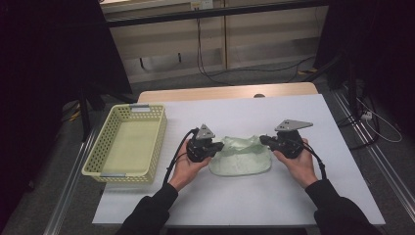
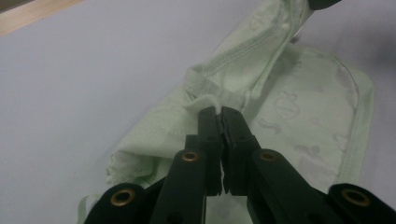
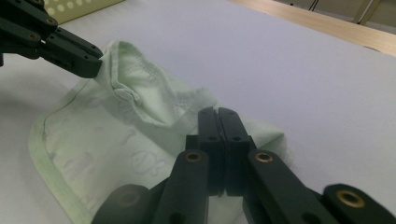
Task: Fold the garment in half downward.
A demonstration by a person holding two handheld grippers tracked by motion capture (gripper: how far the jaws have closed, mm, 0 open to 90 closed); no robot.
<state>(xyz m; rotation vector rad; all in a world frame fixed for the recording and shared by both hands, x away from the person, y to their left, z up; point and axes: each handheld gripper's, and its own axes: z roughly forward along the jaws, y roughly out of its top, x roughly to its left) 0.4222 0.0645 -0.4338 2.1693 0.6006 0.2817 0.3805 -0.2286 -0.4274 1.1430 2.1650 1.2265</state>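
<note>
The pale green cloth lay on the white table cover, just to the right of the yellow perforated basket and apart from it. Its near part rested flat on the cover; its far edge was lifted and stretched between the two tools. A faint printed pattern and a stitched border were visible on the flat part.

The left gripper sat at the end of the cloth nearer the basket. Its jaws were pressed together on a small fold of the cloth edge, which protruded white just beyond the tips in the left gripper view.

The right gripper sat at the end of the cloth farther from the basket. Its jaws were pressed together with cloth bunched around the tips; the pinched fabric itself was not clearly discernible there, but the cloth edge rose to meet the tips.

Both hands rested beside the cloth, one at each end.
</note>
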